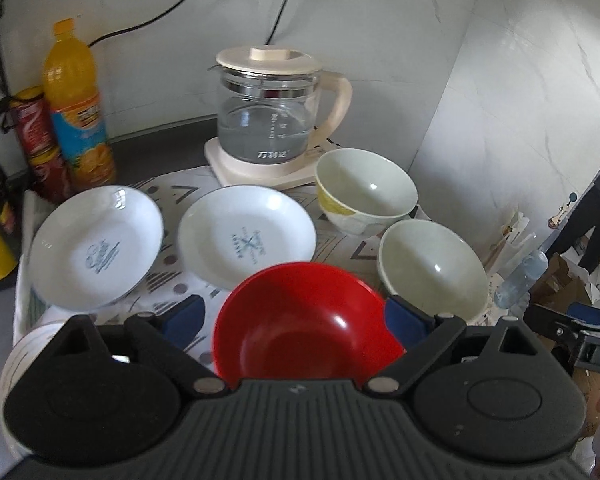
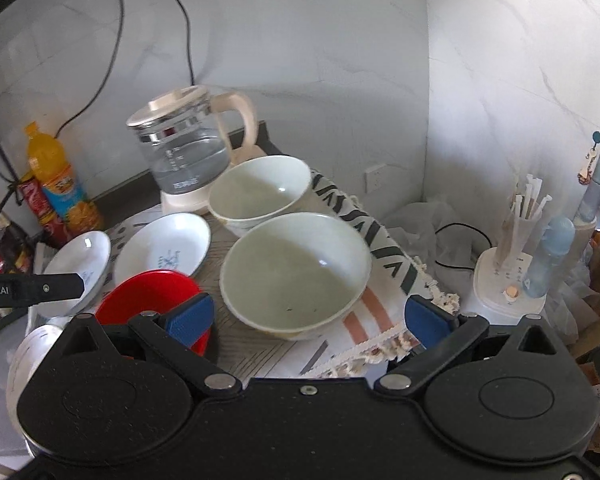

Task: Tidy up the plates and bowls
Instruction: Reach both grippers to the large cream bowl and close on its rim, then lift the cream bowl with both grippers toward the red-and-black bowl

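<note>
A red bowl (image 1: 300, 320) sits on the patterned cloth (image 1: 340, 244). It lies between the wide-apart fingers of my open left gripper (image 1: 296, 316), and I cannot tell whether the pads touch it. Behind it stand two white plates (image 1: 96, 248) (image 1: 246, 236), side by side. To the right are two pale green bowls (image 1: 432, 268) (image 1: 364, 188). My right gripper (image 2: 308, 320) is open and hovers just in front of the nearer green bowl (image 2: 296, 272). The red bowl (image 2: 148, 296) is partly hidden behind its left finger.
A glass kettle (image 1: 272, 120) on its base stands at the back, with cables up the wall. An orange juice bottle (image 1: 76, 104) and a red tube (image 1: 40, 140) stand back left. A white vessel (image 2: 32, 352) is at the near left. A holder with sticks and bottles (image 2: 516, 272) stands beyond the cloth's right edge.
</note>
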